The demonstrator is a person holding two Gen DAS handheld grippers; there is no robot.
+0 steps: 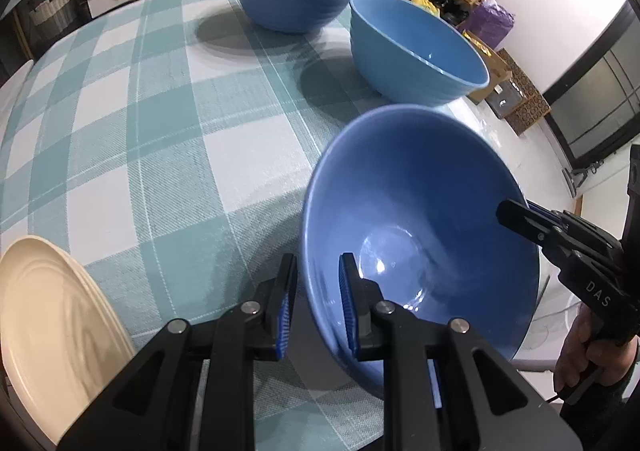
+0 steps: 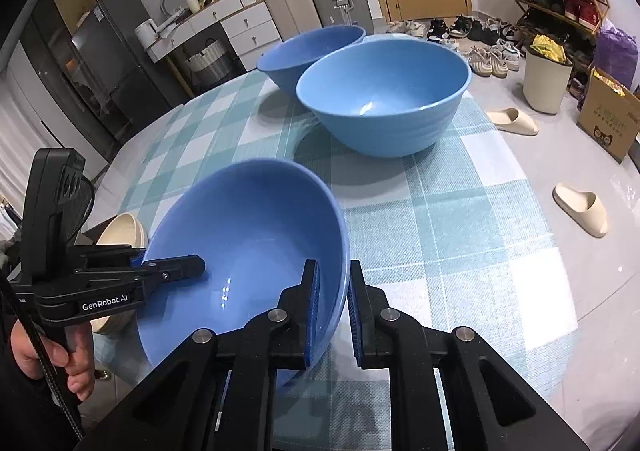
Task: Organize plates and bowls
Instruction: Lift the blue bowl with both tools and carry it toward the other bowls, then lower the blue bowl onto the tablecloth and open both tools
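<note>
Both hand-held grippers, left (image 1: pixel 318 303) and right (image 2: pixel 335 305), pinch opposite rims of the near blue bowl (image 1: pixel 420 235), tilted at the worktop (image 1: pixel 140 131) edge. Thin rim bites: uneven pull could slip it into the cream plate (image 1: pixel 52 323) or next bowl (image 1: pixel 416 51).

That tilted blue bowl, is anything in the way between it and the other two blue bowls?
Nothing visible. The tilted bowl, with the left tool and right tool at opposite sides of its rim, faces only bare checked tablecloth before the nearer bowl and the farther bowl.
</note>
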